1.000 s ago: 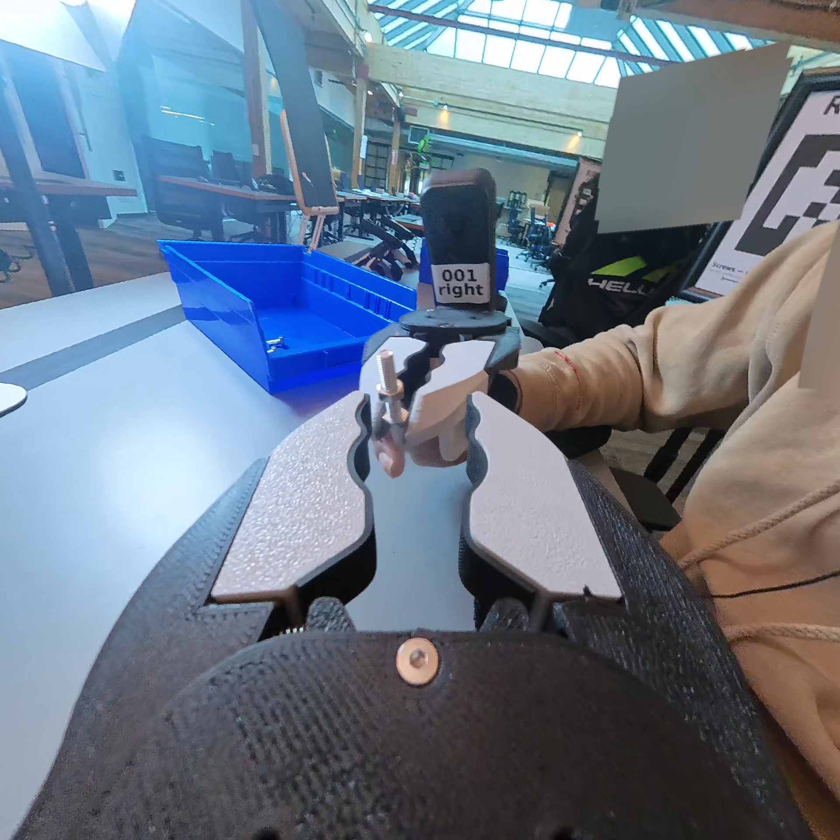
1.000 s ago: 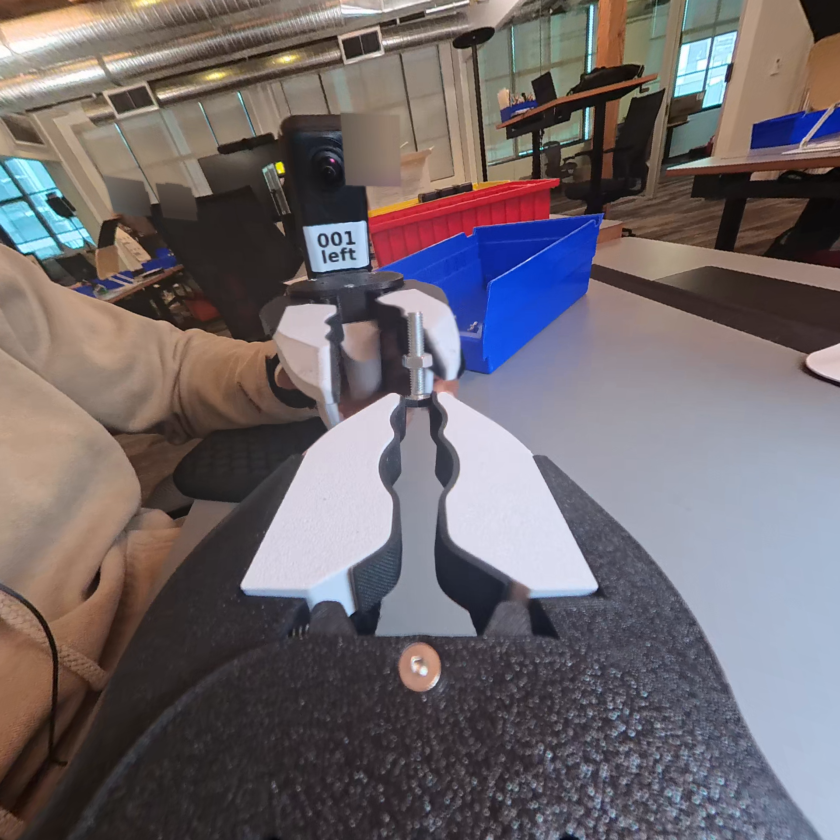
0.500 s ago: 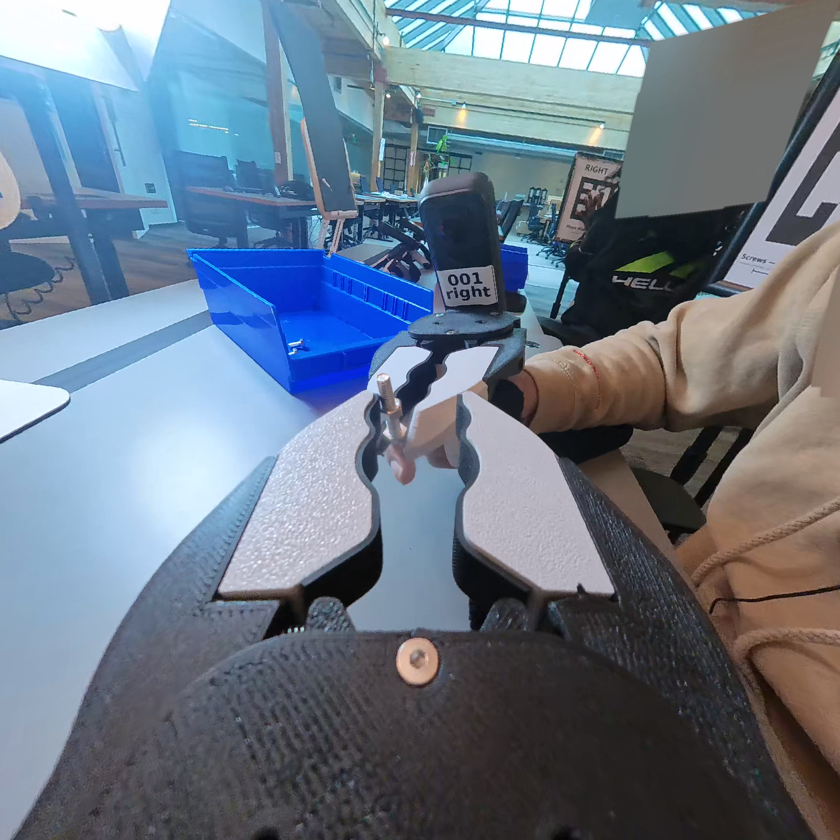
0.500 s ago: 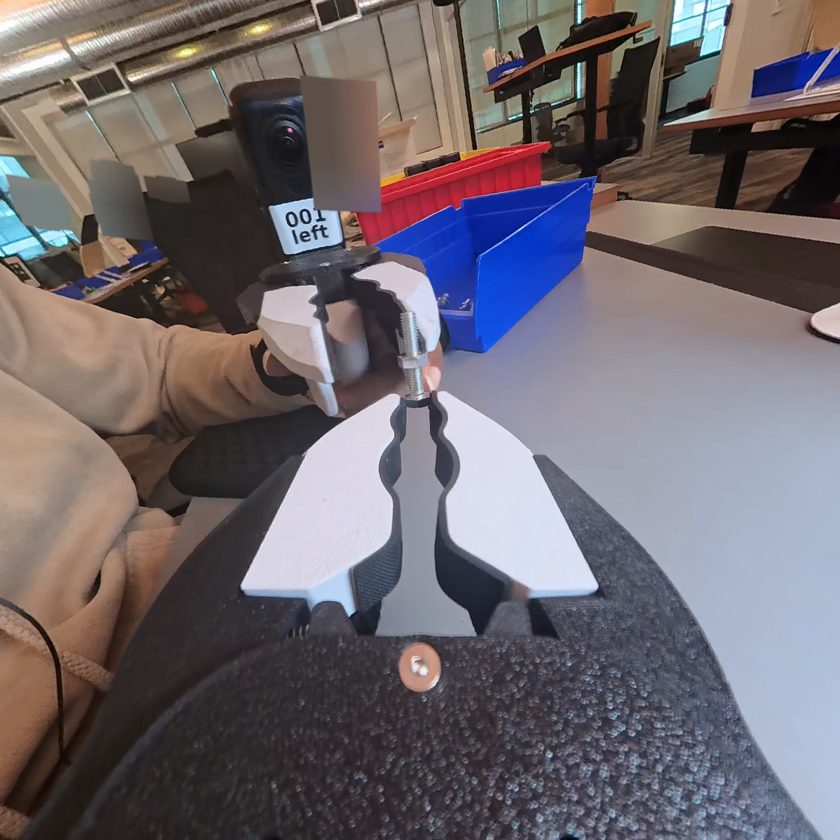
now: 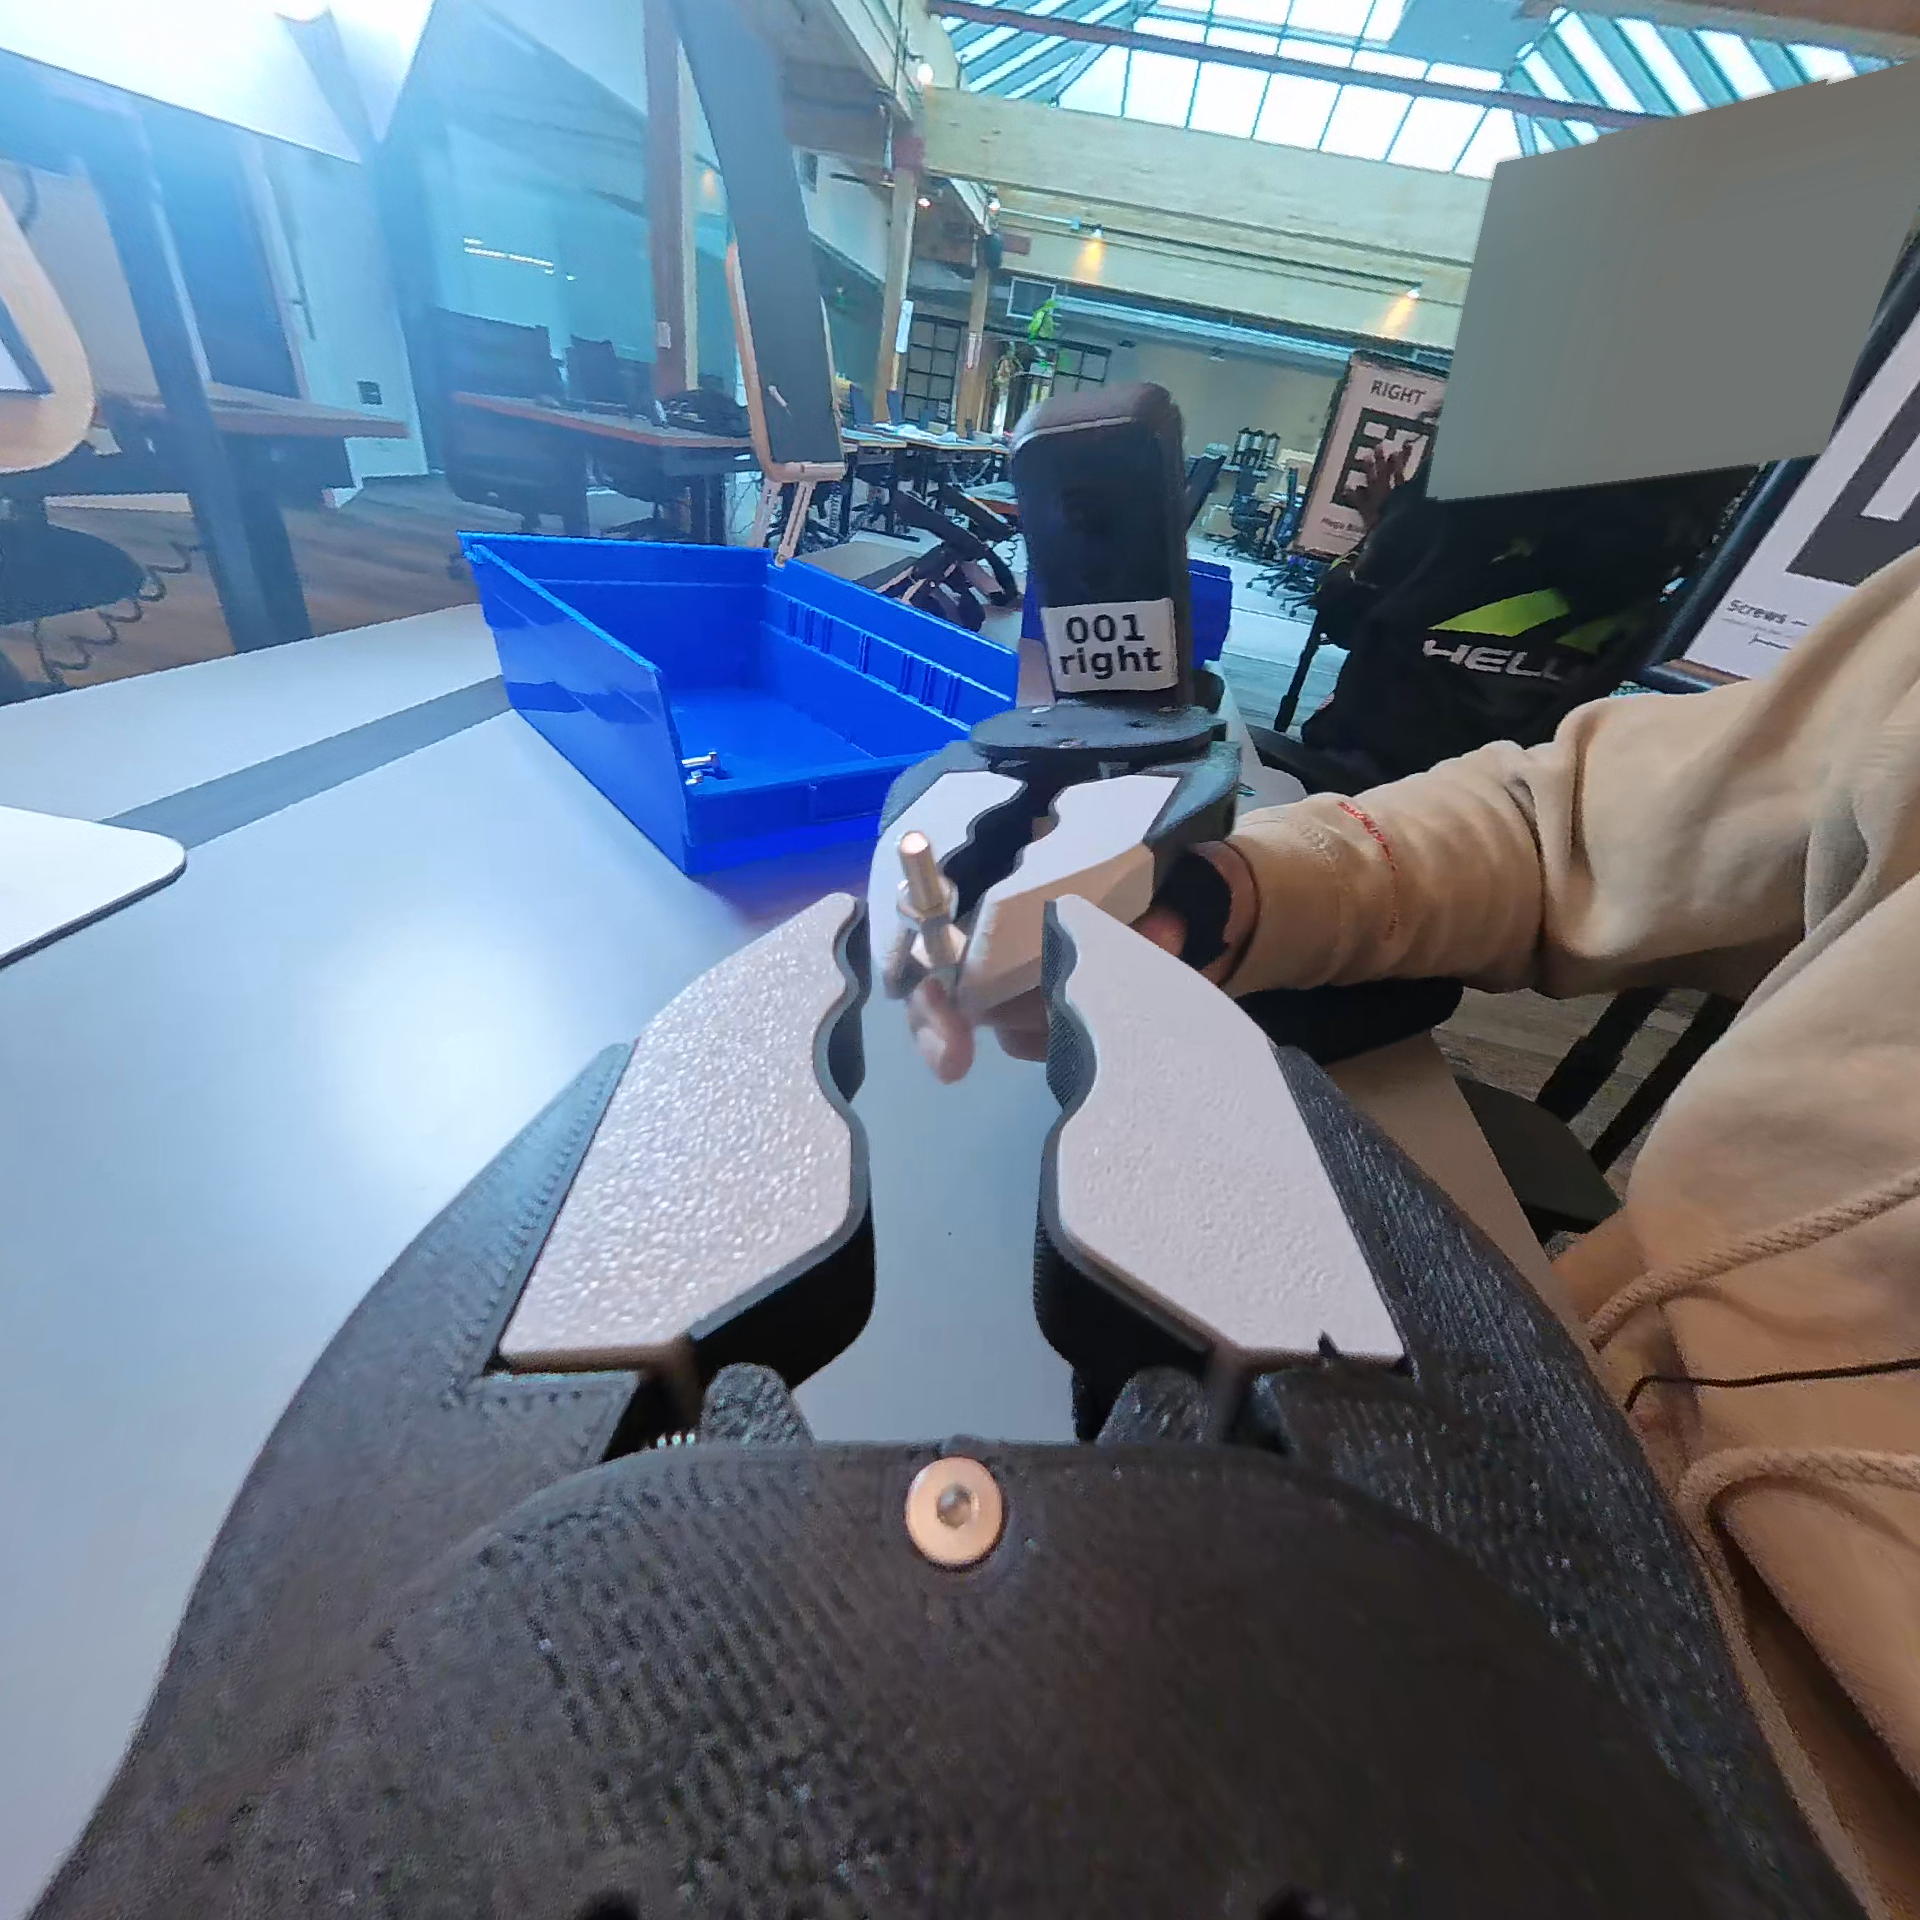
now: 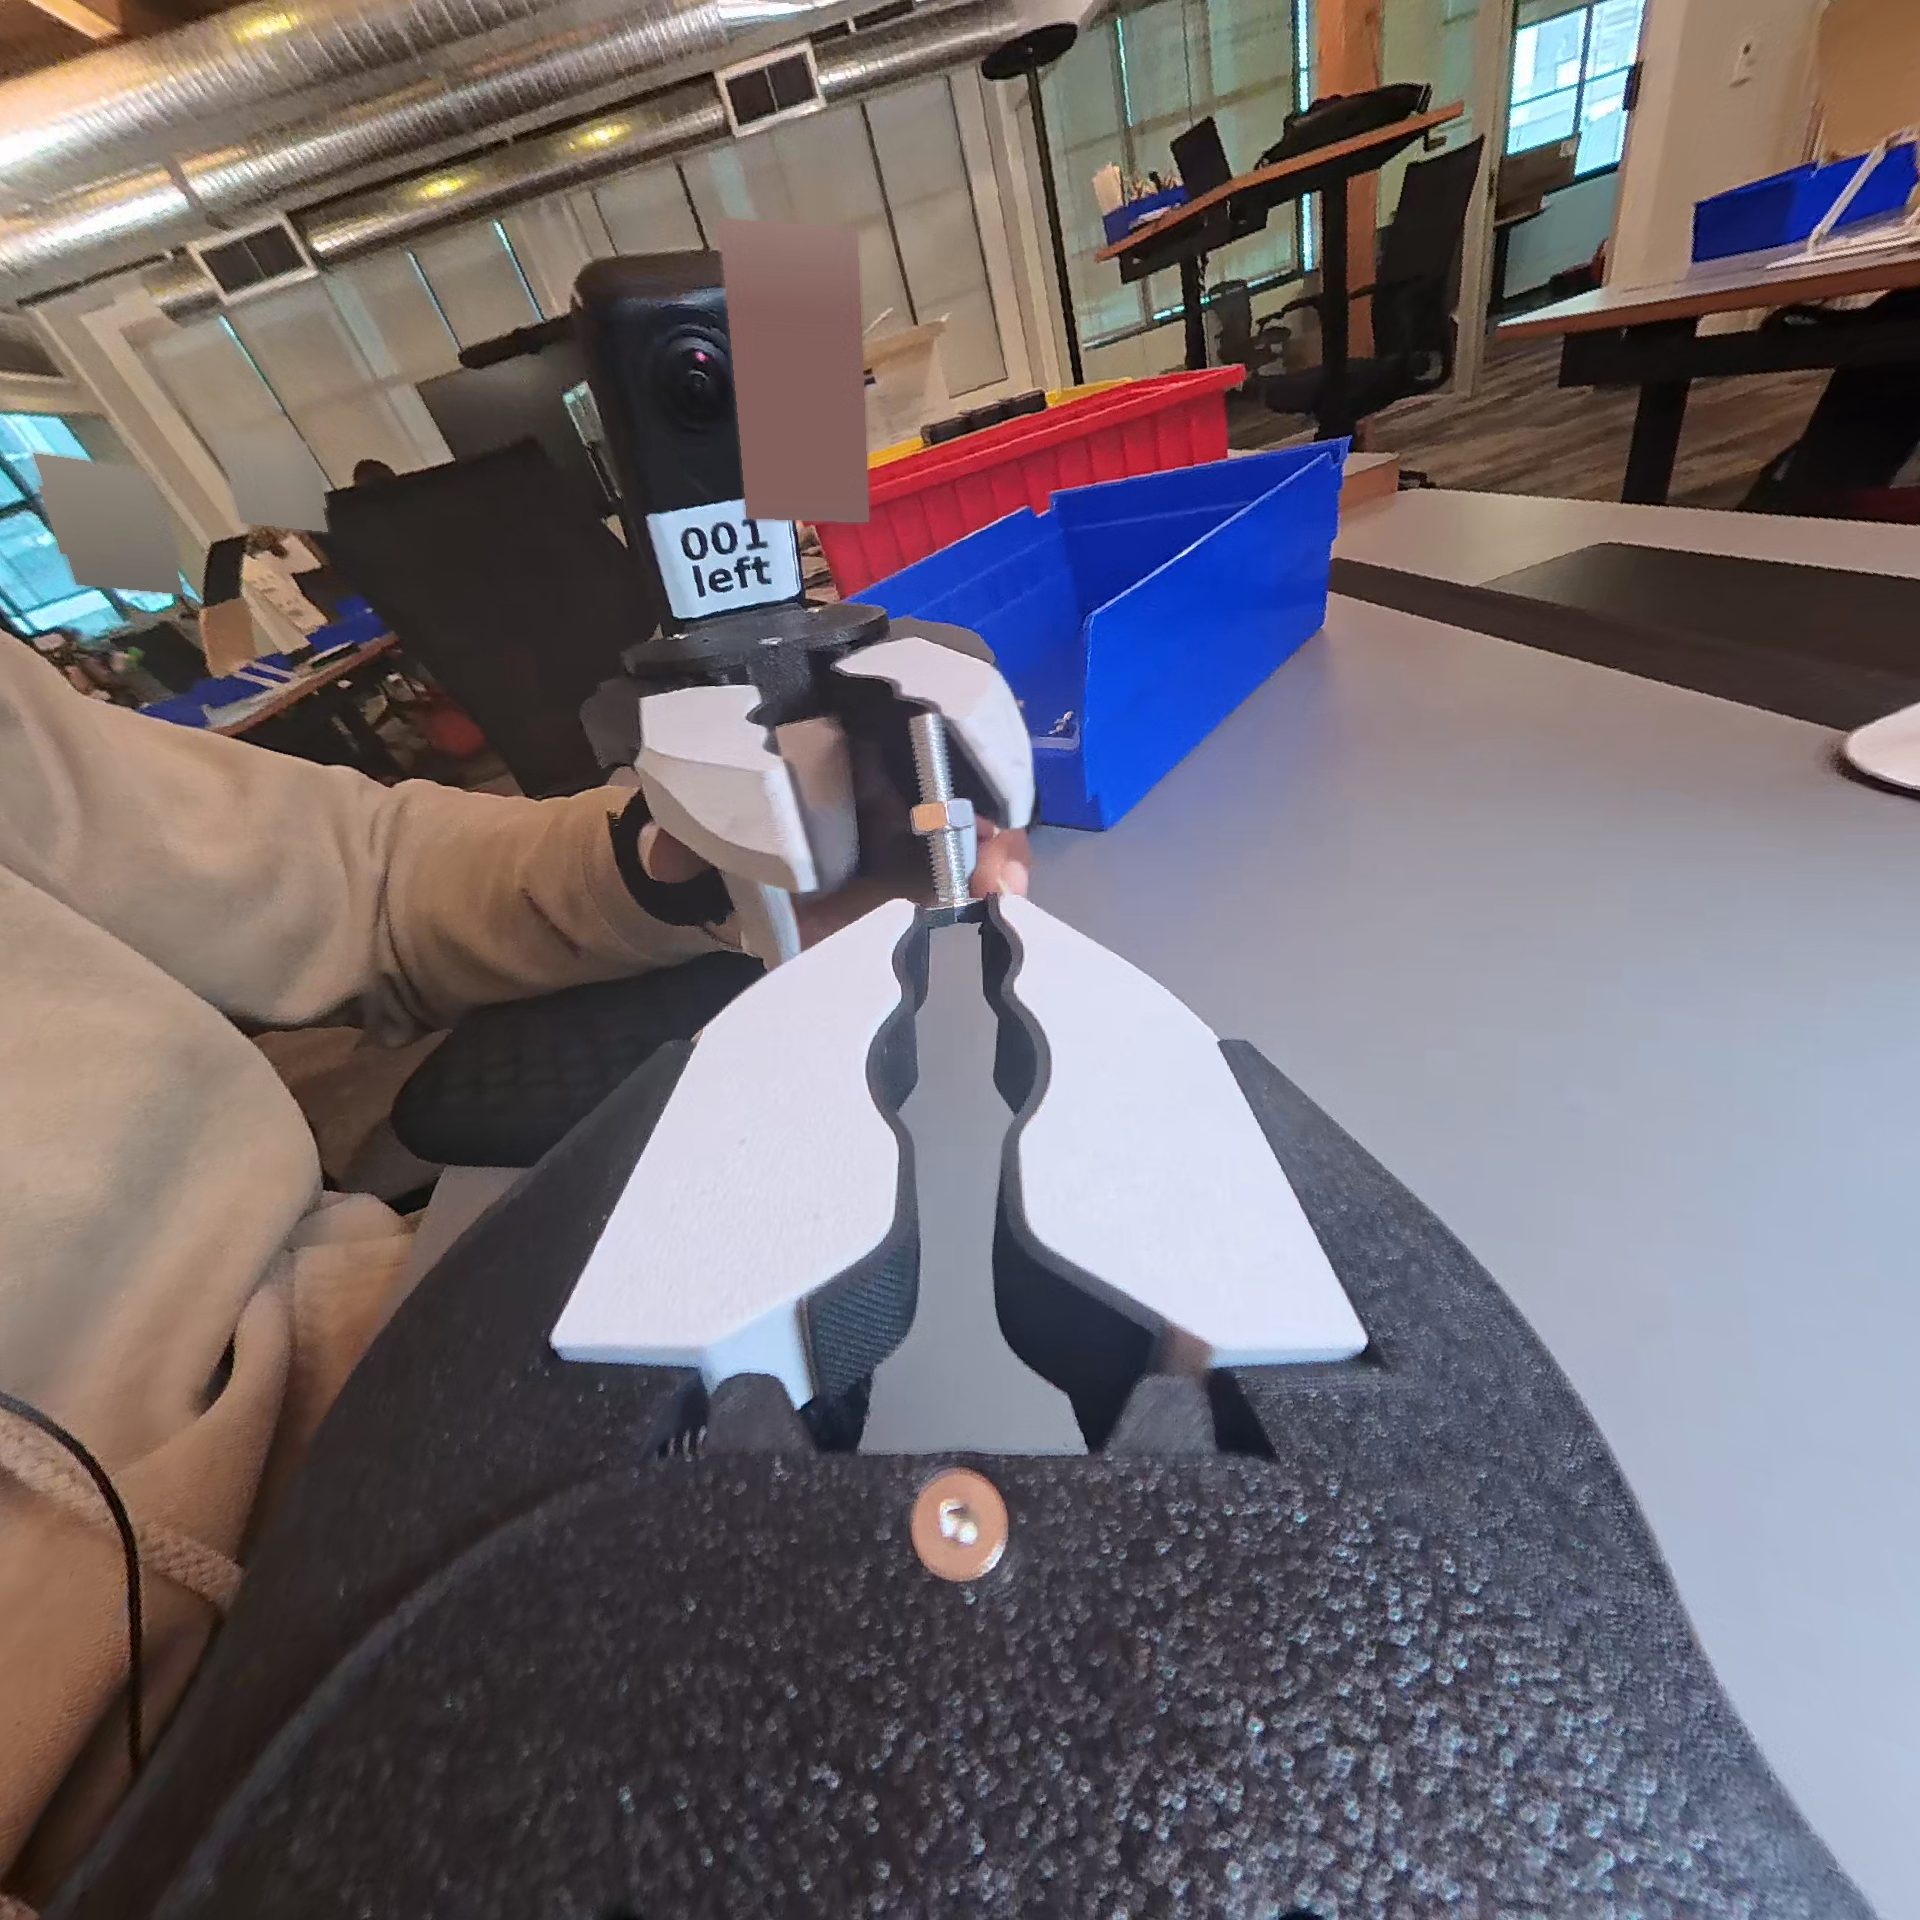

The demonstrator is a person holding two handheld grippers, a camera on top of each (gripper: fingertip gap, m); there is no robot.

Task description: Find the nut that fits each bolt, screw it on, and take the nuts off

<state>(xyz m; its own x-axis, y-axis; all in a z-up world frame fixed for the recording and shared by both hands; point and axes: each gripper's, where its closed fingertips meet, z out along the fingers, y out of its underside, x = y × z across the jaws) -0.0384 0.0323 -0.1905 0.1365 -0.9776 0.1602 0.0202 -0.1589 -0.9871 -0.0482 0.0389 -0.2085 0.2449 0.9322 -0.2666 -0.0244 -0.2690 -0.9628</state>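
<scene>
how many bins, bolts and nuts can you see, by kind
blue bins: 1
red bins: 1
bolts: 1
nuts on the bolt: 1
total: 4

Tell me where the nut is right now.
In the right wrist view the nut sits midway up the bolt, held upright in the right hand-held gripper.

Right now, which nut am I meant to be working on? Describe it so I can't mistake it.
Start at the blue bin on the grey table. In front of it the right gripper pinches the head of an upright bolt. The nut is the small silver hexagon partway up its thread, the only one not lying in the bin.
</scene>
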